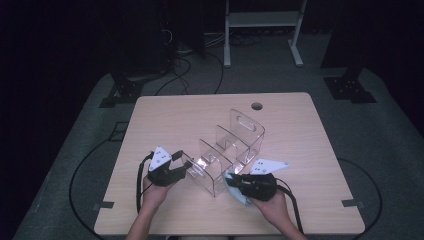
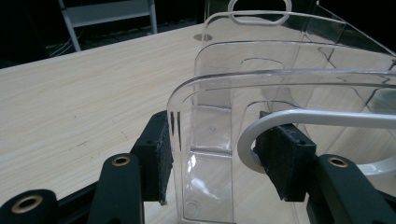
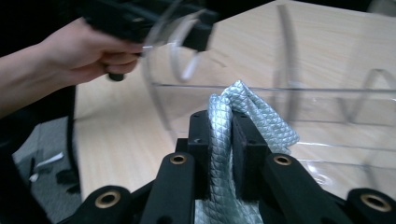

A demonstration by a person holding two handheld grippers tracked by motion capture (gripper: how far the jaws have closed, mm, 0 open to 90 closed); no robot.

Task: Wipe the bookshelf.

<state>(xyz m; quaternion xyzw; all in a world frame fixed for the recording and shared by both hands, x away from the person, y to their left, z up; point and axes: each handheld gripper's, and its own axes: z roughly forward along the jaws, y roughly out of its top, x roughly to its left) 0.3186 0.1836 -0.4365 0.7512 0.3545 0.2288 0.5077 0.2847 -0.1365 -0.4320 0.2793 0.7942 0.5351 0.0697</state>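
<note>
A clear plastic organizer [image 1: 232,145] with several upright dividers stands on the wooden table [image 1: 165,115], slanting from near left to far right. My left gripper [image 1: 187,165] holds its near end: in the left gripper view the pads [image 2: 161,158] straddle the rounded corner of the end wall [image 2: 205,121], beside its handle cut-out. My right gripper [image 1: 231,182] is shut on a bunched pale silver-blue cloth [image 3: 252,112], which it holds against the organizer's near long side [image 3: 327,107]. The cloth [image 1: 240,197] also hangs below that gripper. The right gripper view takes in the person's other hand [image 3: 88,51].
A round cable hole [image 1: 257,106] sits near the table's far edge. Behind the table stand a white metal frame [image 1: 262,20] and dark stands, with cables on the grey floor. Bare tabletop lies left and right of the organizer.
</note>
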